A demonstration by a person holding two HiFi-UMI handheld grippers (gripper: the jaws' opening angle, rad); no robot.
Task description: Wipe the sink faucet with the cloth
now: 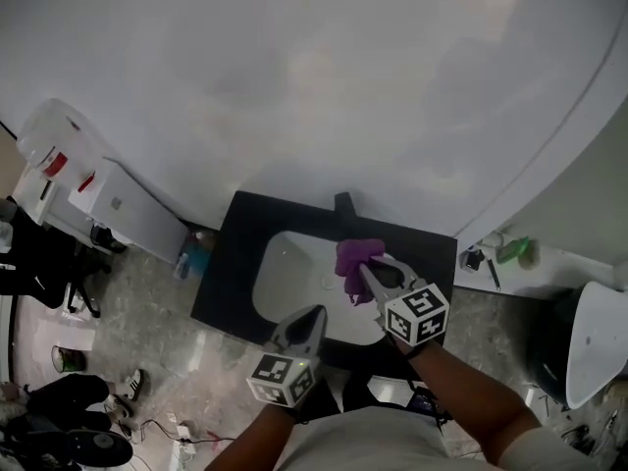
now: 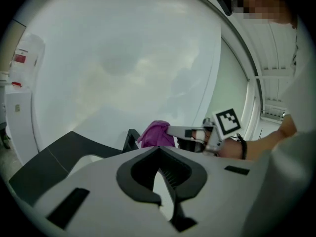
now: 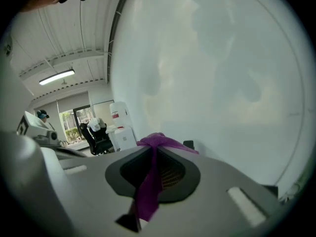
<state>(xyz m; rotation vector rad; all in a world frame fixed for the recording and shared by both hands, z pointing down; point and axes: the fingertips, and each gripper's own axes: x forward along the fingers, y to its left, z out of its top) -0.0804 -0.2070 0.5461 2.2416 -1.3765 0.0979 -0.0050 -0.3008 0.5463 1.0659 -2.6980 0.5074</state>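
Observation:
A black counter (image 1: 228,273) holds a white sink basin (image 1: 289,281), and a dark faucet (image 1: 343,204) stands at its back edge. My right gripper (image 1: 365,269) is shut on a purple cloth (image 1: 358,256), held over the basin just in front of the faucet. In the right gripper view the cloth (image 3: 154,143) is pinched between the jaws and trails down, with the faucet (image 3: 188,144) just beyond. My left gripper (image 1: 317,311) hovers over the basin's near edge, shut and holding nothing. The left gripper view shows the cloth (image 2: 158,133), the faucet (image 2: 132,138) and the right gripper (image 2: 174,131).
A white wall rises right behind the counter. At the left stand a white cabinet (image 1: 123,209) and a water dispenser (image 1: 49,143). A blue bottle (image 1: 194,256) sits on the floor by the counter. A ledge with small green items (image 1: 515,251) and a white seat (image 1: 599,341) are on the right.

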